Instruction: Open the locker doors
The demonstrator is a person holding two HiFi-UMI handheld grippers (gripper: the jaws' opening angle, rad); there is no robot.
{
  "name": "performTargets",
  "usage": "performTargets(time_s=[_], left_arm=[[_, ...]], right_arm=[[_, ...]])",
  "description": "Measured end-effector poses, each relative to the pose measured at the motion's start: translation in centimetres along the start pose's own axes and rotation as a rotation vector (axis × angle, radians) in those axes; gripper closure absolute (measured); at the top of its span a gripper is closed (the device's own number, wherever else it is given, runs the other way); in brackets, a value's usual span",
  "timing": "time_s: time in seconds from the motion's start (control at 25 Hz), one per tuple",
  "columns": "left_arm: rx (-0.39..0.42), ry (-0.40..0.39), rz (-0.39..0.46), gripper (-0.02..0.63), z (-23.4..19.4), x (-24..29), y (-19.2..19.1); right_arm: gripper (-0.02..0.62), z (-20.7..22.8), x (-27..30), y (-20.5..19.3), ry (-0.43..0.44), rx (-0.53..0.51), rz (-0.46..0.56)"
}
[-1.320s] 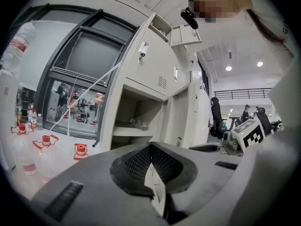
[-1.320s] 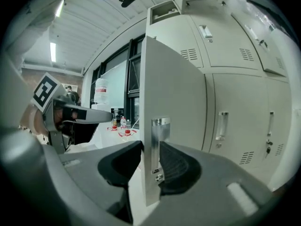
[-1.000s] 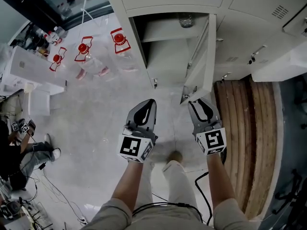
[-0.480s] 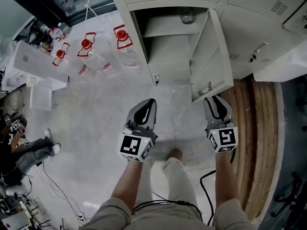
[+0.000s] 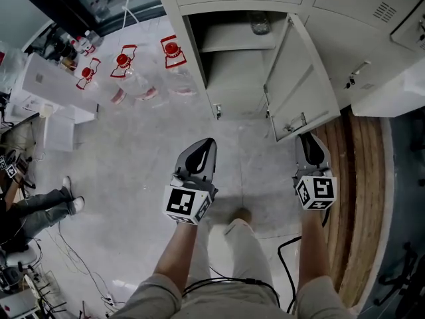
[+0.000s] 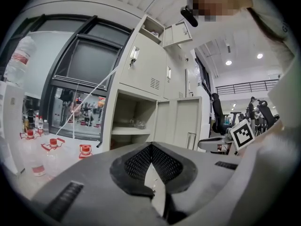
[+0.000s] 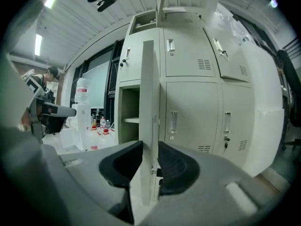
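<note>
The locker door [image 7: 148,93], its upright free edge straight ahead of the nearer right gripper [image 7: 149,149], is pinched between jaws that have just been closing, while the left gripper [image 5: 208,142] is seen shut and empty.

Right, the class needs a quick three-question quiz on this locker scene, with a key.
1. True or false: the left gripper holds the locker door.
2. What stands on the floor left of the open locker? A red-capped bottles, B a ladder, C a bucket.
3. Which gripper has the door's edge between its jaws?
Key: 1 false, it is shut on nothing. 2 A. 3 the right gripper, pads on the edge, jaws just been closing.
</note>
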State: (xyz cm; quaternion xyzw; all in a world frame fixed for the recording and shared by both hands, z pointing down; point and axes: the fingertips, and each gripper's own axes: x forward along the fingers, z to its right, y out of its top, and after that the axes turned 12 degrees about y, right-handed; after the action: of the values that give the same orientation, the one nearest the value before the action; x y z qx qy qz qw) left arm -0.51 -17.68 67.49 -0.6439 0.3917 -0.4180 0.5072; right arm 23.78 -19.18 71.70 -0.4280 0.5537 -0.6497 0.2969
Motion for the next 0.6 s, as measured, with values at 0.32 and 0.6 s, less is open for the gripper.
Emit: performTargets(time_s=[0.32,0.6], left_arm=[[0.003,-0.002,-0.001,0.607,0.1,-0.6,0.4],[0.010,0.009,0.006,0.607,-0.3,-1.4,1.4]], right_arm=[[0.491,2.1,-1.1,-0.1,-0.083,0.052,-0.008],[0.474,1.8,-2.9,2.1,-0.125,0.055,0.035]])
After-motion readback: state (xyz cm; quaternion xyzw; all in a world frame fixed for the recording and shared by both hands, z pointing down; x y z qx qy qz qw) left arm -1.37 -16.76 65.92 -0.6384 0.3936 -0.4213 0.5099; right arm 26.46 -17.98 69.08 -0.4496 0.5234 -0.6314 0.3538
